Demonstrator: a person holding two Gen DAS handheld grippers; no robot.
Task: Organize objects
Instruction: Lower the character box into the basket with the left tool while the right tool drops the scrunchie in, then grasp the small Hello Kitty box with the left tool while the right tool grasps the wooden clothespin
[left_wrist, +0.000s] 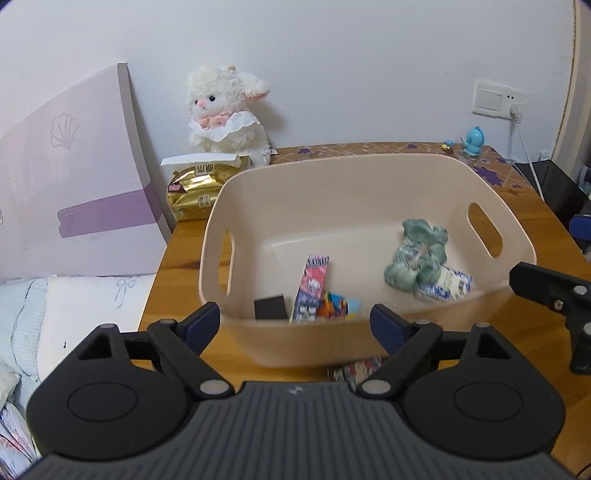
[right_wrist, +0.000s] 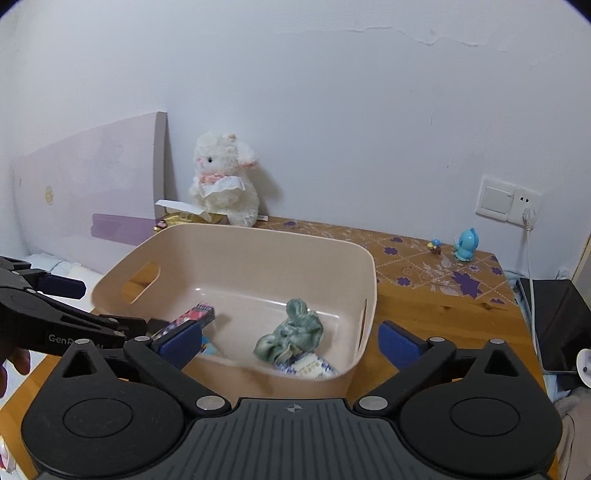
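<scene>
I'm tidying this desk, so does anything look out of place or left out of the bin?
One patterned item lies on the table outside the beige bin, against its near wall. Nothing looks spilled or damaged.

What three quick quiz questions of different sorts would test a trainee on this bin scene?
1. True or false: both tongs, left and right, are open and empty.
2. Which lies inside the bin? A) lamb toy B) green scrunchie C) blue figurine
3. Fill in: the gold packet sits on the table in front of the ____.

Key: 1 true. 2 B, the scrunchie; the figurine stands on the table. 3 lamb.
</scene>
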